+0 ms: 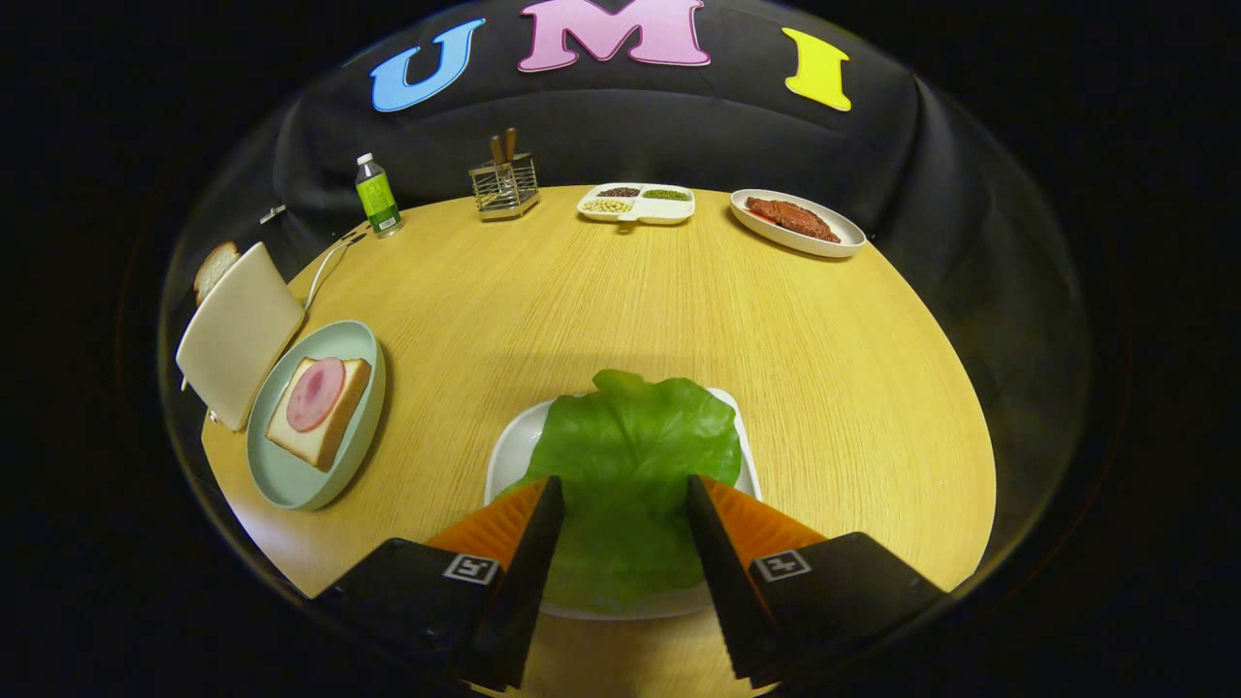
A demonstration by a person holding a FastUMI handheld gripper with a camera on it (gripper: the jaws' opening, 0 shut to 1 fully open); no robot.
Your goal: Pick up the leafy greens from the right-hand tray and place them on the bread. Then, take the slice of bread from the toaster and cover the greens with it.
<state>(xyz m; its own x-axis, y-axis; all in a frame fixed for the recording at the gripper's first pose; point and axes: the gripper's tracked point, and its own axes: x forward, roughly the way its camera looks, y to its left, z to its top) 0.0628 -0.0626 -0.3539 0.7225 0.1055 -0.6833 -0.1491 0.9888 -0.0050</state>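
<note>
A broad green lettuce leaf point(630, 465) lies across a white square tray point(514, 451) on a round pale wooden table point(620, 291), with the gripper point(625, 490) poised over it, its two fingers spread apart on either side of the leaf's middle and pressing on nothing. Left of the tray, a slice of bread topped with a round pink slice of ham point(315, 394) sits on a pale green oval plate point(291, 480). Just beyond that plate stands a cream-coloured toaster point(238, 334), a slice of bread point(213, 269) poking out behind it. Far across the table from the tray are a small green-labelled plastic bottle point(376, 197), a wire utensil holder point(504, 184), a white divided dish of beans point(637, 203) and a white oval plate of reddish meat point(797, 222).
</note>
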